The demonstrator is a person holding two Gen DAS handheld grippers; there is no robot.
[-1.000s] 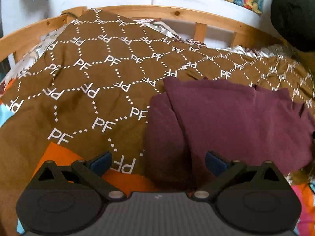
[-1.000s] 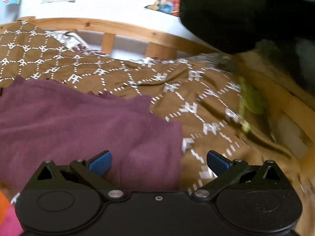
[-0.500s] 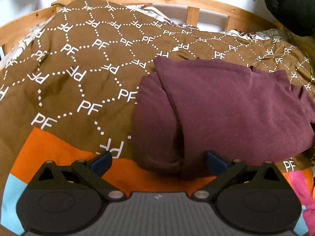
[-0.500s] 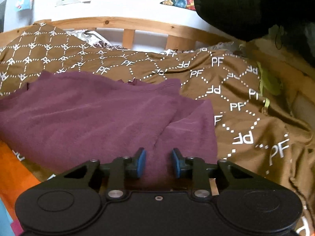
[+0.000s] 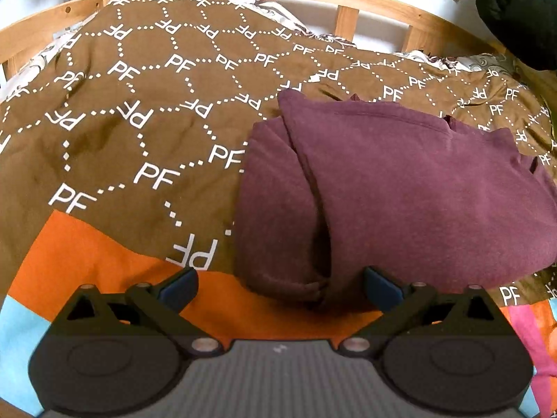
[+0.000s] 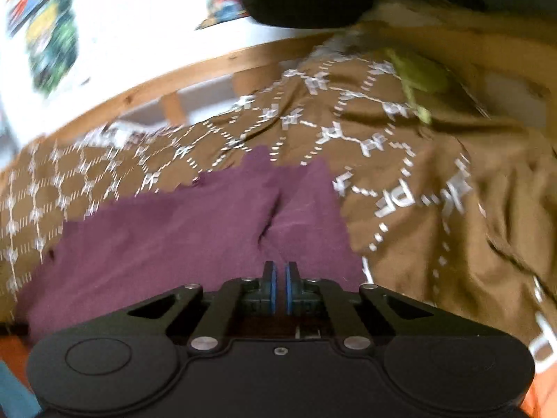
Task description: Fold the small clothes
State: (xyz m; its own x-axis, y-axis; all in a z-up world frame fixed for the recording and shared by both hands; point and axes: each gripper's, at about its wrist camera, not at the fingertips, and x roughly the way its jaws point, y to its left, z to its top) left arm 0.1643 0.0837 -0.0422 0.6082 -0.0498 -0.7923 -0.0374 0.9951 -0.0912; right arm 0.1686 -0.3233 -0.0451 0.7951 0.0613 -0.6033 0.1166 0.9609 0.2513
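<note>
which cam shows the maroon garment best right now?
Left wrist view: the maroon garment is sharp, its overlapping folds and near edge clear on the brown bedspread. Right wrist view is motion-blurred and shows only its right part, running under the shut jaws.

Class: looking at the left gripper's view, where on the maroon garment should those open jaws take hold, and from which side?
Probably the near folded edge of the maroon garment, approached from the camera side: it bulges up between the left gripper's open jaws, layers stacked.

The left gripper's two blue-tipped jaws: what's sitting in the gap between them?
In the left wrist view, the near folded edge of the maroon garment lies there, on the orange bedding; the left gripper stands wide open.
</note>
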